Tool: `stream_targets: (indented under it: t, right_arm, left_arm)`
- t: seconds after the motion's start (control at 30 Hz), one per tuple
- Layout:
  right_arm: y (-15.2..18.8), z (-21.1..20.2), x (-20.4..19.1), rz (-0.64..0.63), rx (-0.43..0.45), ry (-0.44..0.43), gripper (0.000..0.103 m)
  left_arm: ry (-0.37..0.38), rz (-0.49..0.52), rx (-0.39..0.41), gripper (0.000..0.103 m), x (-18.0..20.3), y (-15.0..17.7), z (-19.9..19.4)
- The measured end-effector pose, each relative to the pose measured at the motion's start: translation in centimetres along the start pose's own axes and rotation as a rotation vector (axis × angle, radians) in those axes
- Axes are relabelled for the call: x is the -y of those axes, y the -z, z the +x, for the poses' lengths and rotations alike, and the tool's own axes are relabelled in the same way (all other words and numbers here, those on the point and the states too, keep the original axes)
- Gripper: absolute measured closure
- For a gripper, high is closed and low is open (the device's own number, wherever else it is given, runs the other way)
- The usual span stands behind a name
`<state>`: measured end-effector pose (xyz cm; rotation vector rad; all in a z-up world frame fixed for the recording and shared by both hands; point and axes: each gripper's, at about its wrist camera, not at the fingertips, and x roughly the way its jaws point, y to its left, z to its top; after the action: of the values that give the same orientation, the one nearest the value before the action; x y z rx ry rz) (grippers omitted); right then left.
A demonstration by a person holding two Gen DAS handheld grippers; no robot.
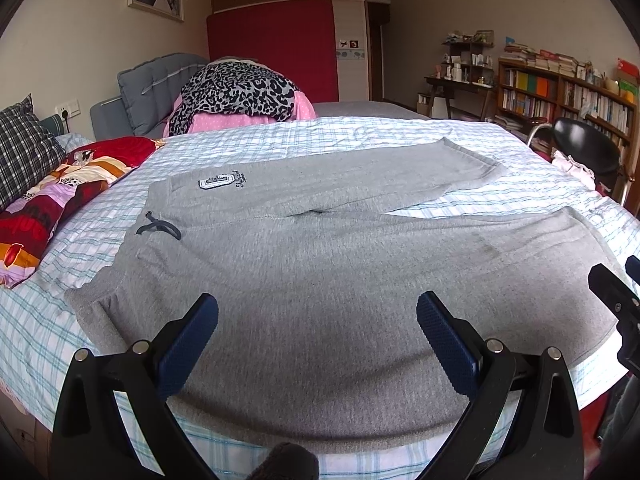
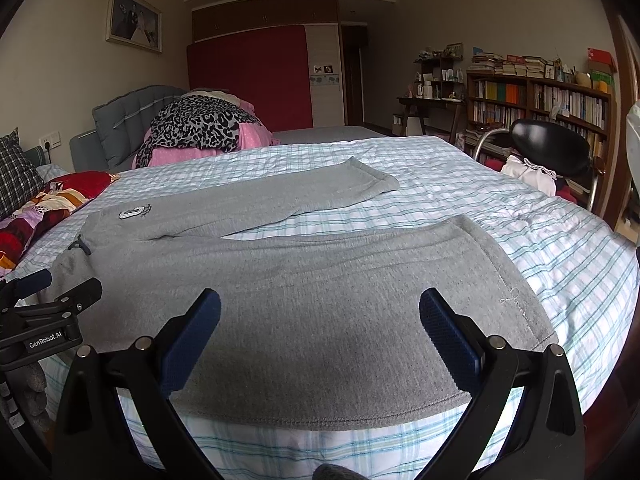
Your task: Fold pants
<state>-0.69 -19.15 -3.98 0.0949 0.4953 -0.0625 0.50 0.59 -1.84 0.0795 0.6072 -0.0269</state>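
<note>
The bed (image 1: 360, 136), covered in a blue-and-white checked sheet, fills the space ahead of both tongs. Spread flat on it lie the grey pants (image 1: 320, 280), waistband toward the left tongs' side and legs running away toward the right tongs' side. The two legs part in a narrow V, with a strip of sheet showing between them. The near leg lies directly ahead of both tongs, its long edge close to the bed's near edge; the far leg (image 2: 260, 196) lies beyond it.

Beyond the pants, to the left of the tongs, a heap of leopard-print fabric (image 1: 236, 92) sits on pink bedding against a grey headboard. A red patterned quilt (image 1: 60, 192) lies at the far left of the left tongs. Off to the right, past the bed, stand a bookshelf (image 2: 540, 100) and a black chair (image 2: 552, 148).

The left tongs (image 1: 317, 316) are released, blue pads wide apart, hovering over the upper part of the near leg, not gripping any cloth. The right tongs (image 2: 320, 312) are likewise released, spread over the lower part of the near leg, near its hem.

A dark drawstring (image 1: 160, 228) lies at the waistband, ahead and left of the left tongs. A white letter patch (image 1: 216, 181) sits on the far leg's hip.
</note>
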Motion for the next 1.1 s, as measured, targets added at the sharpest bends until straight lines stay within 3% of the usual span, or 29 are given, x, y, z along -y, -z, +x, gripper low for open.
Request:
stream_targets:
  t: [1.1]
  right_arm:
    - [-0.3, 2.2, 0.6, 0.003, -0.062, 0.001, 0.002]
  left_arm:
    - [-0.012, 0.021, -0.047, 0.005, -0.6, -0.6, 2.2]
